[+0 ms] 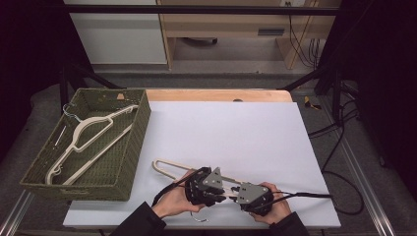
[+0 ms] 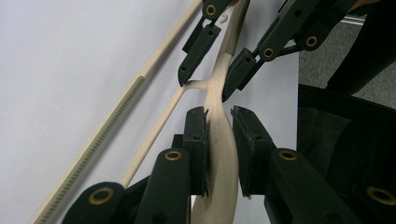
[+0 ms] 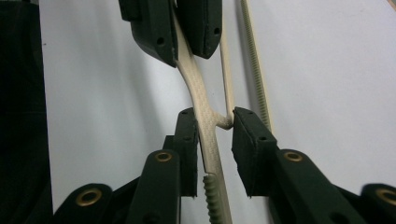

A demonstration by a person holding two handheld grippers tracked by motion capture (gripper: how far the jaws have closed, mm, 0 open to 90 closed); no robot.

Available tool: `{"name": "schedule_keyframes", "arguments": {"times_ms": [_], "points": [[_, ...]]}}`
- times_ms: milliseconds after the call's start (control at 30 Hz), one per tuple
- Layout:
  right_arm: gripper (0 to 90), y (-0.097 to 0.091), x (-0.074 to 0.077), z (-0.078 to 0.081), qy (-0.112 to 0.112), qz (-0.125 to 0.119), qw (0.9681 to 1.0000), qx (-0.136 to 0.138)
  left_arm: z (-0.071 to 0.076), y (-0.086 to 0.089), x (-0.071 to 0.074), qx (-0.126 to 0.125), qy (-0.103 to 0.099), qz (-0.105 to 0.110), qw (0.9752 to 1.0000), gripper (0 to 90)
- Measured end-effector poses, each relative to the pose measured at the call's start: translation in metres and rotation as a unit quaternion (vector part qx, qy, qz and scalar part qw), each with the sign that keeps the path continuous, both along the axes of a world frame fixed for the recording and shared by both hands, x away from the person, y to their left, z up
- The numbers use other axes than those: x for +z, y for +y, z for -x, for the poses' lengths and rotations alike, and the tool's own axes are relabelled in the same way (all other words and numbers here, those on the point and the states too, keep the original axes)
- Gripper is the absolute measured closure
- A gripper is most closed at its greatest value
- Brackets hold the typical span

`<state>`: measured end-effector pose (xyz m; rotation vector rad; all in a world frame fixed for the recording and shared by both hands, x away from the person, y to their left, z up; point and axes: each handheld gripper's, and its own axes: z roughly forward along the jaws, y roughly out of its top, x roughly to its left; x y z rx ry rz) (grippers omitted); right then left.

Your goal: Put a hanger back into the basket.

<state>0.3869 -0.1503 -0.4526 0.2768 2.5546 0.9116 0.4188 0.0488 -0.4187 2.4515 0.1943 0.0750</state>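
Both the left gripper (image 2: 218, 140) and the right gripper (image 3: 215, 140) are clamping the cream hanger (image 1: 167, 167) by its flat shoulder, lying near the desk's (image 1: 246, 132) front edge; it is looking light, stiff, slightly slick.

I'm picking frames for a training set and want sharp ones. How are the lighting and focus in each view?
High view: dim and soft, black surroundings, white sheet evenly lit, no glare. Left gripper view: hanger fairly sharp, near jaws slightly blurred, dark area at right. Right gripper view: hanger's weave texture crisp, soft shadows beside it, dark at the left edge.
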Motion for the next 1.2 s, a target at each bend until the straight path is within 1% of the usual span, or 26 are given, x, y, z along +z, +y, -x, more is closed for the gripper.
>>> {"name": "schedule_keyframes", "arguments": {"times_ms": [33,133,167,200,267,300,333,367,400,433,467,500,533,567,600,633,667,700,733,767,800,900,933,1000,1067,1200], "points": [[72.8,0.0,0.0,0.0,-0.005,0.005,1.0,0.003,0.0,0.0,0.0,0.001,0.0,0.003,1.0,75.6],[75.1,0.0,-0.001,0.0,-0.017,0.005,0.9998,0.009,-0.001,0.001,0.001,0.004,0.003,0.007,1.0,75.6],[75.5,0.0,-0.001,0.0,-0.021,0.001,0.9998,0.008,-0.002,0.001,0.002,0.003,0.003,0.007,1.0,75.5],[76.6,-0.001,-0.001,0.0,-0.023,0.003,0.9997,0.007,-0.002,0.001,0.002,0.004,0.003,0.011,0.9999,75.5],[77.9,-0.001,0.0,0.001,-0.028,0.007,0.9996,0.006,-0.004,0.004,0.006,0.011,0.0,0.025,0.9996,74.3],[78.6,-0.002,0.0,0.001,-0.026,0.006,0.9996,0.003,-0.005,0.006,0.009,0.017,-0.004,0.033,0.9993,71.0],[79.4,-0.002,0.001,0.001,-0.026,0.005,0.9996,0.005,-0.006,0.009,0.014,0.027,-0.012,0.048,0.9984,66.0],[79.8,-0.003,0.001,0.001,-0.032,0.001,0.9995,0.003,-0.007,0.014,0.02,0.04,-0.013,0.061,0.9972,60.9],[80.2,-0.003,0.003,0.0,-0.032,0.001,0.9995,0.002,-0.008,0.018,0.026,0.048,-0.012,0.081,0.9955,58.3],[80.9,-0.004,0.004,-0.001,-0.028,-0.002,0.9996,-0.001,-0.008,0.023,0.033,0.055,-0.018,0.098,0.9935,56.1],[81.4,-0.004,0.005,-0.002,-0.031,-0.002,0.9995,0.001,-0.008,0.029,0.04,0.061,-0.028,0.111,0.9915,51.8],[82.4,-0.005,0.006,-0.002,-0.031,-0.005,0.9995,-0.005,-0.007,0.034,0.047,0.069,-0.034,0.124,0.9893,47.8],[82.7,-0.006,0.008,-0.003,-0.031,-0.01,0.9994,-0.009,-0.007,0.04,0.054,0.073,-0.043,0.132,0.9876,44.9],[82.7,-0.006,0.009,-0.004,-0.033,-0.011,0.9994,-0.006,-0.006,0.046,0.06,0.079,-0.051,0.139,0.9858,42.6],[82.8,-0.006,0.01,-0.005,-0.03,-0.013,0.9994,-0.009,-0.006,0.053,0.066,0.084,-0.06,0.144,0.9841,40.5],[83.0,-0.007,0.01,-0.006,-0.029,-0.015,0.9994,-0.009,-0.006,0.059,0.071,0.091,-0.068,0.152,0.9819,38.8],[83.2,-0.007,0.011,-0.007,-0.027,-0.015,0.9995,-0.01,-0.006,0.066,0.075,0.099,-0.071,0.159,0.9797,37.7],[83.2,-0.007,0.011,-0.007,-0.027,-0.015,0.9995,-0.01,-0.006,0.066,0.075,0.099,-0.071,0.159,0.9797,37.6],[83.4,-0.008,0.013,-0.009,-0.026,-0.017,0.9995,-0.009,-0.008,0.081,0.082,0.114,-0.079,0.171,0.9756,37.3],[83.5,-0.008,0.014,-0.01,-0.024,-0.02,0.9995,-0.011,-0.008,0.088,0.083,0.121,-0.081,0.176,0.9735,36.5],[83.6,-0.009,0.014,-0.011,-0.023,-0.021,0.9994,-0.013,-0.009,0.095,0.084,0.129,-0.082,0.176,0.9724,35.6],[83.8,-0.009,0.016,-0.014,-0.017,-0.024,0.9995,-0.015,-0.01,0.112,0.079,0.142,-0.083,0.168,0.972,33.8],[83.8,-0.01,0.017,-0.015,-0.016,-0.025,0.9995,-0.013,-0.01,0.116,0.076,0.145,-0.081,0.163,0.9727,33.5],[83.9,-0.01,0.017,-0.015,-0.011,-0.027,0.9994,-0.018,-0.011,0.122,0.067,0.147,-0.077,0.149,0.9749,31.7],[83.9,-0.01,0.018,-0.017,-0.01,-0.026,0.9995,-0.013,-0.013,0.123,0.057,0.147,-0.07,0.131,0.9779,31.0],[83.8,-0.011,0.019,-0.018,-0.006,-0.031,0.9993,-0.017,-0.018,0.115,0.039,0.132,-0.072,0.095,0.9841,29.6]]}}
